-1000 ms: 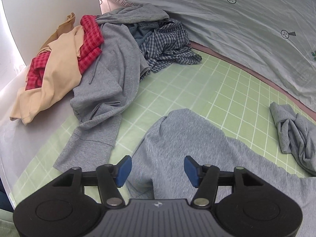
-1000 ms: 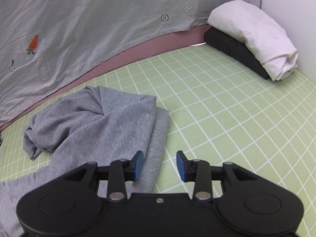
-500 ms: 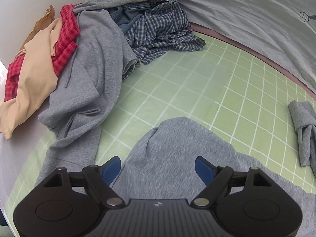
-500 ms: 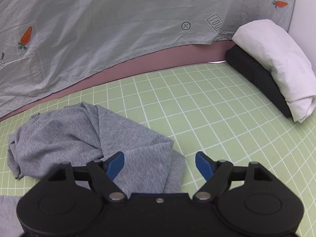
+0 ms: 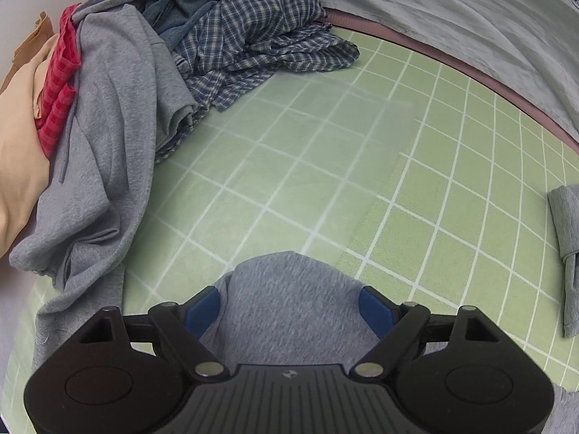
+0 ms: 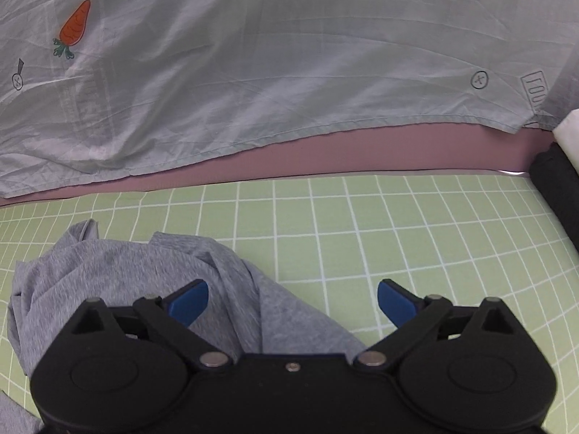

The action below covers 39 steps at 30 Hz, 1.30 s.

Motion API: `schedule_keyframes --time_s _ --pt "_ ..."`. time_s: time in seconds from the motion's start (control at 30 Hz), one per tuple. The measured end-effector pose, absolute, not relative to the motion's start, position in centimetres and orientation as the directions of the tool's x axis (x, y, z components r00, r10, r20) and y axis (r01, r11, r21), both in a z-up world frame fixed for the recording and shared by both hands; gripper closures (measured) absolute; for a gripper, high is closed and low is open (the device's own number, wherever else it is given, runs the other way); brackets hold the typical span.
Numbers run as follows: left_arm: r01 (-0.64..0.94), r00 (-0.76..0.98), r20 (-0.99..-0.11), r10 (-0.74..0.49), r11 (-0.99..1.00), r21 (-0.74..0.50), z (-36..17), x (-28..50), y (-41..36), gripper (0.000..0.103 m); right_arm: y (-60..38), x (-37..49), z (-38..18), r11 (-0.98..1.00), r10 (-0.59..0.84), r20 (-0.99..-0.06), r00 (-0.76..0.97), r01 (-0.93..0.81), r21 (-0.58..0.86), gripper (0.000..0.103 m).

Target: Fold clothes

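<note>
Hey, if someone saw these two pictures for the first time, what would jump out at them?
Probably the heap of unfolded clothes at the upper left of the left wrist view: a grey hoodie, a blue checked shirt, red checked and tan pieces. Next, the light grey knit garment spread on the green gridded mat, and the orange carrot print on the pale grey sheet behind.

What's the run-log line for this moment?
task: fold clothes | left gripper: open over grey garment | right gripper: jaws opening, grey fabric below, ungripped | unfolded pile: untouched
</note>
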<state>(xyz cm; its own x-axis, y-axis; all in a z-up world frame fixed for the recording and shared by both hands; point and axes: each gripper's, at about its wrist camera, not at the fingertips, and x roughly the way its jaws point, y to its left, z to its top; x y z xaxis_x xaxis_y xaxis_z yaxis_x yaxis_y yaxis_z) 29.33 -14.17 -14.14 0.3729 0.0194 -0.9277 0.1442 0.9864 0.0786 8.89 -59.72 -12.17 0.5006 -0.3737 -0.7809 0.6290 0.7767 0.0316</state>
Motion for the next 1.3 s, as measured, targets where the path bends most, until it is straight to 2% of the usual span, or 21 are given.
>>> schedule_keyframes --time_s 0.03,0.1,0.23,0.27,0.3,0.33,0.37,0.53,0.63,0.7,0.8,0.9,1.07,1.3 --pt "0.139 0.367 -0.930 0.019 0.988 0.075 -14.3 29.3 -14.2 0.018 -59.9 9.2 -12.4 0.780 -0.357 -0.789 0.500 0.625 0.043 0.009" --pt "0.127 0.357 -0.934 0.017 0.990 0.067 -14.5 29.3 -14.3 0.015 -60.2 9.6 -12.7 0.782 -0.324 -0.806 0.496 0.620 0.067 0.025" --pt "0.092 0.333 -0.943 0.012 0.995 0.045 -14.5 29.3 -13.9 0.015 -60.9 10.2 -13.5 0.780 -0.252 -0.835 0.489 0.613 0.123 0.041" --pt "0.074 0.327 -0.945 0.009 0.997 0.035 -14.5 29.3 -13.7 0.016 -61.1 10.1 -13.6 0.775 -0.230 -0.841 0.490 0.615 0.146 0.055" --pt "0.053 0.328 -0.945 0.011 0.998 0.030 -14.5 29.2 -13.5 0.018 -61.2 9.9 -13.7 0.769 -0.216 -0.841 0.496 0.617 0.167 0.073" --pt "0.032 0.334 -0.942 0.019 0.999 0.032 -14.4 29.2 -13.4 0.021 -61.3 9.4 -13.5 0.762 -0.217 -0.831 0.512 0.621 0.183 0.080" --pt "0.017 0.339 -0.940 0.025 0.999 0.033 -14.3 29.1 -13.3 0.026 -61.3 9.0 -13.3 0.755 -0.222 -0.819 0.529 0.624 0.199 0.094" --pt "-0.003 0.364 -0.930 0.039 0.999 0.041 -14.0 28.8 -13.2 0.040 -61.1 5.6 -9.9 0.712 -0.391 -0.729 0.561 0.687 0.146 0.097" --pt "0.001 0.387 -0.921 0.045 0.999 0.049 -13.8 28.5 -13.3 0.059 -61.7 1.9 -7.8 0.606 -0.545 -0.673 0.500 0.790 0.095 0.097" --pt "0.012 0.396 -0.918 0.033 0.999 0.041 -13.7 28.4 -13.4 0.082 -62.5 -1.6 -6.5 0.492 -0.637 -0.640 0.431 0.866 0.093 0.097" --pt "0.026 0.399 -0.916 0.033 0.999 0.047 -13.7 28.2 -14.0 0.093 -63.1 -7.0 -4.9 0.309 -0.748 -0.600 0.282 0.949 0.062 0.097" --pt "0.038 0.404 -0.914 0.040 0.997 0.061 -13.8 28.1 -14.7 0.095 -63.0 -11.2 -4.3 0.202 -0.783 -0.594 0.183 0.979 0.034 0.097" --pt "0.067 0.443 -0.896 -0.024 0.998 0.007 -12.1 28.8 -15.8 0.096 -62.2 -14.6 -5.2 0.166 -0.763 -0.629 0.152 0.985 0.036 0.097" --pt "0.077 0.623 -0.765 -0.163 0.986 -0.148 -3.1 27.5 -14.4 0.096 -60.8 -16.4 -3.4 0.160 -0.790 -0.577 0.208 0.978 0.134 0.097"
